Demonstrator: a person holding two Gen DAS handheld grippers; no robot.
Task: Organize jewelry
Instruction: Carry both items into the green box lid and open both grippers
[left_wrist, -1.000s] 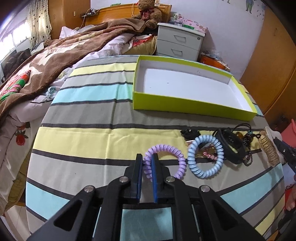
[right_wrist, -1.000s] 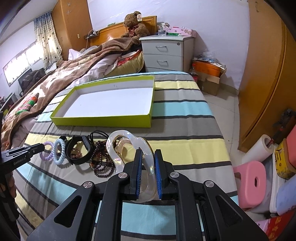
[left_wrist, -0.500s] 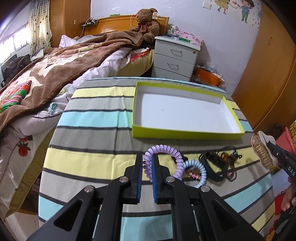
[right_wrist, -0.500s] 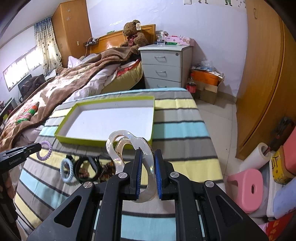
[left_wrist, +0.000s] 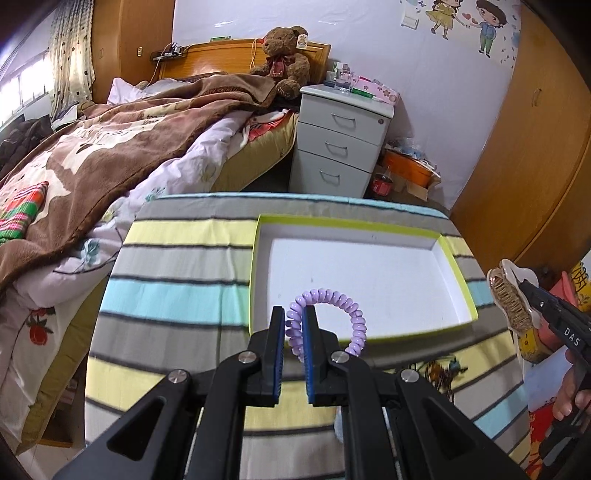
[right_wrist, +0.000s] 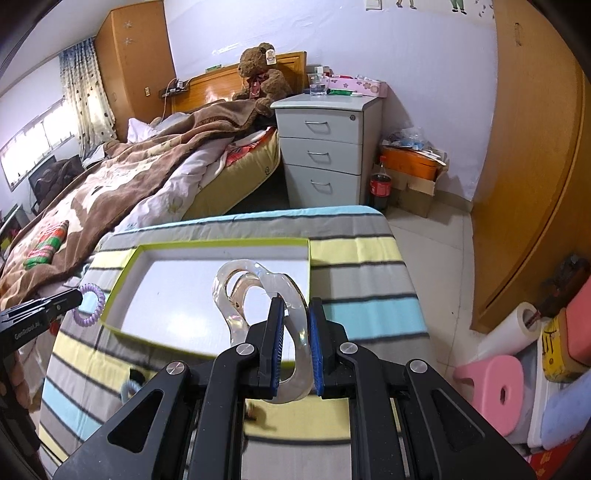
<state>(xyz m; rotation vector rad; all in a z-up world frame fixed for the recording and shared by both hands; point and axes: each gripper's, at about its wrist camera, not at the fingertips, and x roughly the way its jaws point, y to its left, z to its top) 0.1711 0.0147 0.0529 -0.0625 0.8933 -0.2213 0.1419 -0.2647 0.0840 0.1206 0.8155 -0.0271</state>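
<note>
Left gripper (left_wrist: 294, 325): lifted off the table, clamping coil tie (left_wrist: 325, 317) over tray's (left_wrist: 456, 275) near edge.
Right gripper (right_wrist: 295, 328): likewise raised, pinching clear clip (right_wrist: 258, 291); both drops look imminent.

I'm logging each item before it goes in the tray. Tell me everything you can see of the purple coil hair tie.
The purple coil hair tie is a glossy, plastic-looking lilac spiral cord closed into a ring. The left gripper holds it off the striped cloth, jaws shut on one side of the loop, so the ring stands upright and arches to the right. It hangs at the near edge of the green tray, apparently just above it, touching only the blue pads. The right wrist view shows it at the tray's left corner.
</note>
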